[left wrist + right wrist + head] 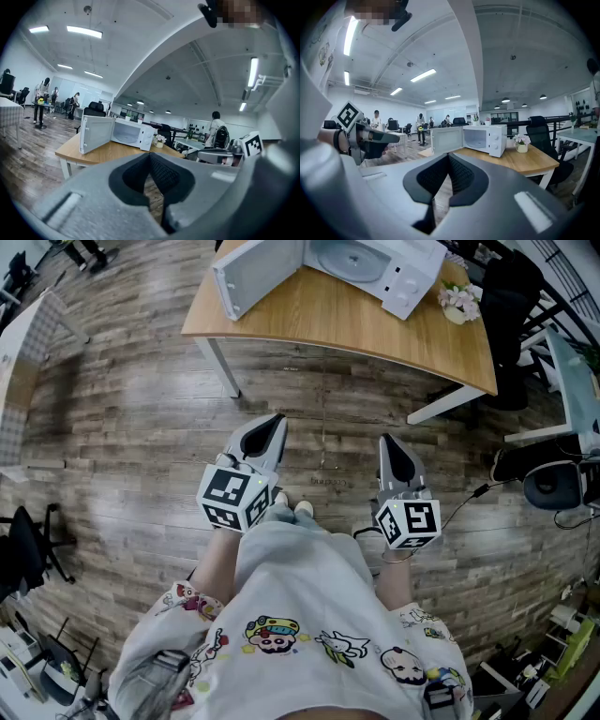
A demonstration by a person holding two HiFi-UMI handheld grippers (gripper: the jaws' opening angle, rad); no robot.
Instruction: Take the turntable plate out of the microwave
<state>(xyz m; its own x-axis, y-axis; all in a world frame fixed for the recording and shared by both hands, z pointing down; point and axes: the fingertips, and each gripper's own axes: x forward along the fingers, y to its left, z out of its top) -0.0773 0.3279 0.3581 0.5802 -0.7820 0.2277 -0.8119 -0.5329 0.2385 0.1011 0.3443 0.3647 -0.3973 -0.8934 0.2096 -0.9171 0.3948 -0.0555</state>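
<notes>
Head view has you standing on the wooden floor [122, 427], well back from the table [375, 329], with both tools held out in front of your waist. Your left tool [277, 420] has its jaws pressed together and grips nothing; the left gripper view shows the dark pads meeting, with only floor showing below them. Your right tool [386, 440] is closed the same way, also empty. The microwave [394, 268] sits on the table with its door [255, 273] swung wide open toward your left. The turntable plate [352, 257] lies inside the microwave, flat on the bottom of the cavity, well apart from both tools. A small pot of flowers [459, 304] stands on the table just beside the microwave's control-panel end. Both tools point toward the table, tipped slightly downward.
</notes>
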